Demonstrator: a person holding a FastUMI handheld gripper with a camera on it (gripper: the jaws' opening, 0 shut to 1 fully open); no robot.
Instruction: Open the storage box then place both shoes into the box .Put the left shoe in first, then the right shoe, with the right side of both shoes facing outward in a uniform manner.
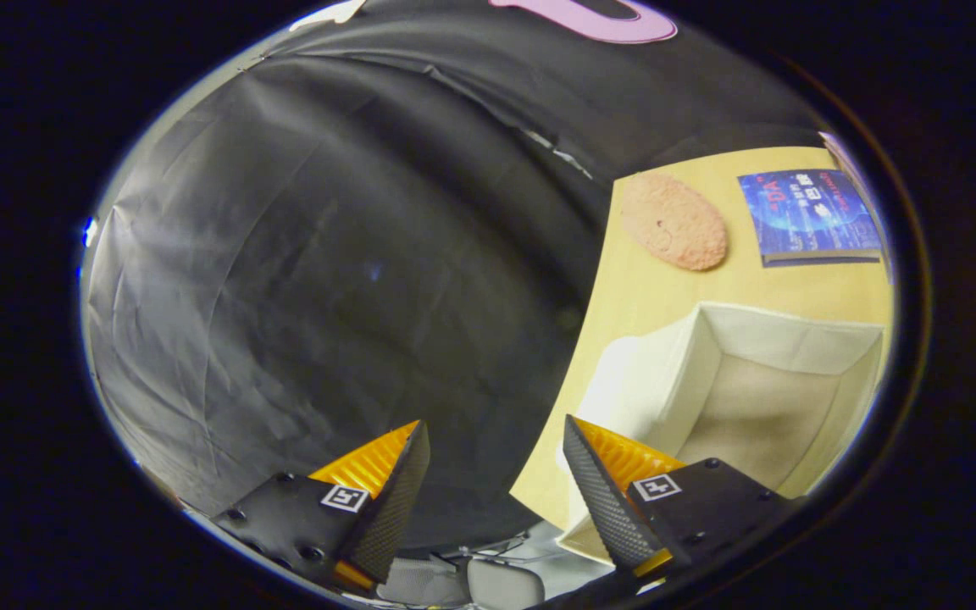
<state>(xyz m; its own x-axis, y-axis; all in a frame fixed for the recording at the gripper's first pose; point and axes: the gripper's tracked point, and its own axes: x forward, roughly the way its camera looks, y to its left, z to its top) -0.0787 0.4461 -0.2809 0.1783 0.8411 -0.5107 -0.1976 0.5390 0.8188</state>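
Note:
The white fabric storage box (759, 381) stands open on the pale wooden table (649, 288), just ahead of the right finger, and its beige inside holds nothing that I can see. A pink fluffy shoe (673, 222) lies on the table beyond the box. My gripper (496, 440) is open, with nothing between its fingers. It is tilted and held off the table's edge, so the left finger sits in front of the black cloth wall and the right finger overlaps the box's near corner.
A blue book (810, 216) lies flat on the table beyond the box, beside the pink shoe. The table's left edge runs down between the fingers, with black cloth past it. Part of a grey chair (501, 583) shows below the gripper.

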